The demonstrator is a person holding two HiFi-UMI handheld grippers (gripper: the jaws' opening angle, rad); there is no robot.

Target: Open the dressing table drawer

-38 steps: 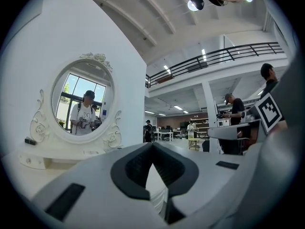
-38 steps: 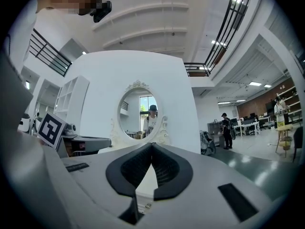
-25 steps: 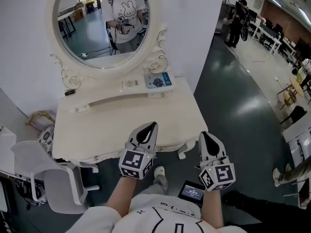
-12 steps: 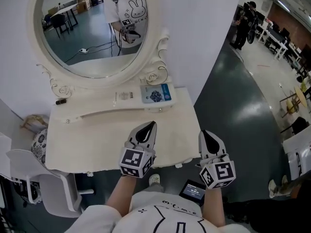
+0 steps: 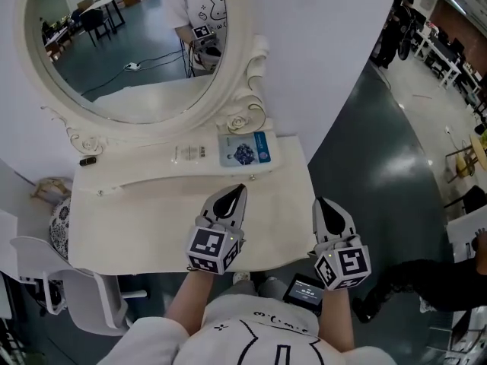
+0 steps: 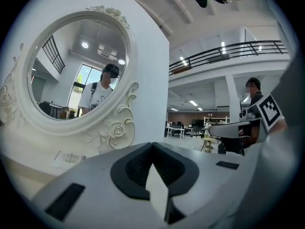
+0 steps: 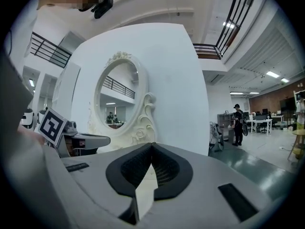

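Observation:
The cream dressing table (image 5: pixel 137 219) with its oval mirror (image 5: pixel 129 44) fills the head view. Its drawer front lies hidden under the front edge of the tabletop. My left gripper (image 5: pixel 241 190) is shut and empty, held level over the front right part of the tabletop and pointing at the mirror (image 6: pixel 71 75). My right gripper (image 5: pixel 319 202) is also shut with nothing in it, at the table's right edge near the front corner. In the gripper views both pairs of pads meet at the tips: left gripper (image 6: pixel 152 144), right gripper (image 7: pixel 152 144).
A blue and white packet (image 5: pixel 245 149) and a small card (image 5: pixel 190 153) lie on the raised shelf under the mirror, with a small black object (image 5: pixel 87 160) at its left end. A white chair (image 5: pixel 68 295) stands at the table's front left. People stand far right (image 5: pixel 396 29).
Both grippers, still shut, have moved forward toward the table and now reach over its front part. The table and mirror have come closer in the head view.

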